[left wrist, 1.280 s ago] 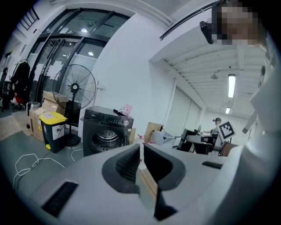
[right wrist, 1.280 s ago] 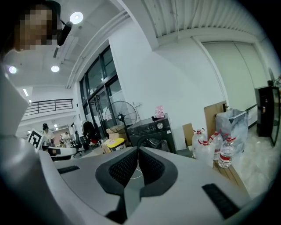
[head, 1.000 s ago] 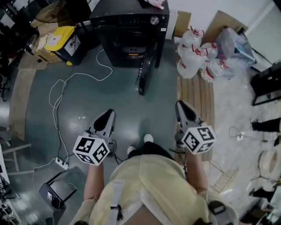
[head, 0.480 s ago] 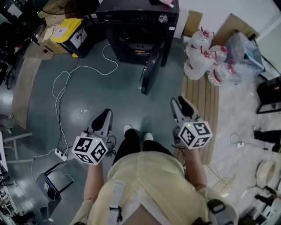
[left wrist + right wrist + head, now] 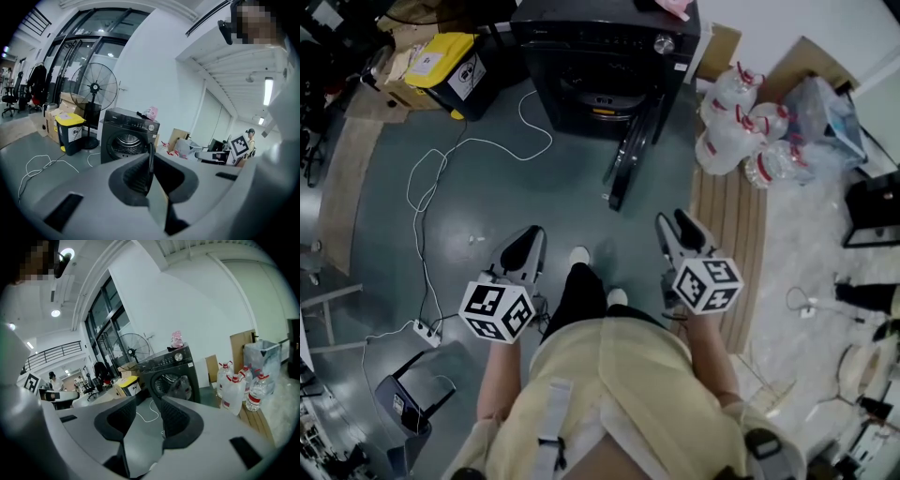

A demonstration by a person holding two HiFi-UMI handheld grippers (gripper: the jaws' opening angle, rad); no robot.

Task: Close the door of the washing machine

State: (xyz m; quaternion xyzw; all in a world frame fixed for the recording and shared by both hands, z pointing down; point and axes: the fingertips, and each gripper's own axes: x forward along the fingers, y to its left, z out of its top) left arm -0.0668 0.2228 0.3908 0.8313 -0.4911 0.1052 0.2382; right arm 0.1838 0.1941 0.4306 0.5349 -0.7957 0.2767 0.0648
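Observation:
The black washing machine (image 5: pixel 600 56) stands at the far end of the floor, and its round door (image 5: pixel 633 159) swings out towards me on the right side. Both grippers are held well short of it, over the grey floor. My left gripper (image 5: pixel 528 246) is shut and empty. In the left gripper view its closed pads (image 5: pixel 136 176) line up with the door's edge (image 5: pixel 151 154) ahead. My right gripper (image 5: pixel 672 223) has its jaws opening, with nothing between them. The right gripper view shows the machine (image 5: pixel 171 371) and the glass door (image 5: pixel 182 389) through the gap.
A white cable (image 5: pixel 441 178) loops over the floor to a power strip (image 5: pixel 420 330) on the left. A yellow-lidded bin (image 5: pixel 450 66) stands left of the machine. Water jugs (image 5: pixel 741 122) sit on a wooden pallet (image 5: pixel 731 234) at right. My feet (image 5: pixel 579 255) are between the grippers.
I have stepped closer to the machine, and both grippers have come forward and a little lower. The right gripper's jaws have gone from shut to apart.

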